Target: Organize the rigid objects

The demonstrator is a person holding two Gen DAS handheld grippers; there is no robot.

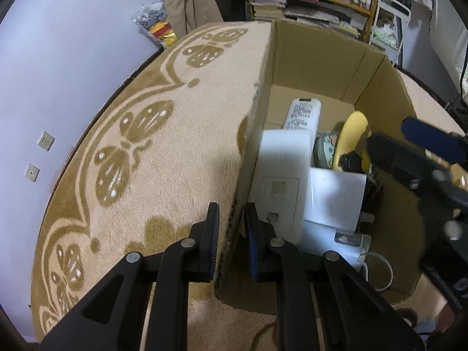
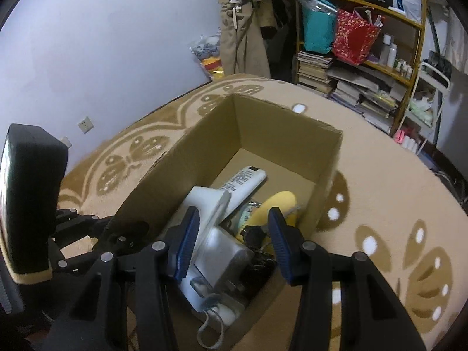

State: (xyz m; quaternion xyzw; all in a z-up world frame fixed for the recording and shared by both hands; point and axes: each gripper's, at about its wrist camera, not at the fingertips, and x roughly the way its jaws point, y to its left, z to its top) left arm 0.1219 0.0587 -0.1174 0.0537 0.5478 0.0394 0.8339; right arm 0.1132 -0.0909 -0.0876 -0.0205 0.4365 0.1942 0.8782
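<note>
One cardboard box (image 2: 272, 122) holds one remote (image 2: 244, 181); left tool (image 1: 231, 234) clamps its wall, right tool (image 2: 234, 242) apart.

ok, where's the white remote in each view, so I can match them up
Left wrist: the remote lies upper centre, on the box floor, behind the white appliance.
Right wrist: the remote lies centre, angled toward the far wall.
Shared landmark: the yellow thing to its right.

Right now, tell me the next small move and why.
Probably lift the right tongs clear of the cardboard box: they are open and empty above the hair dryer and remote already inside, while the left tongs grip the box wall.
</note>
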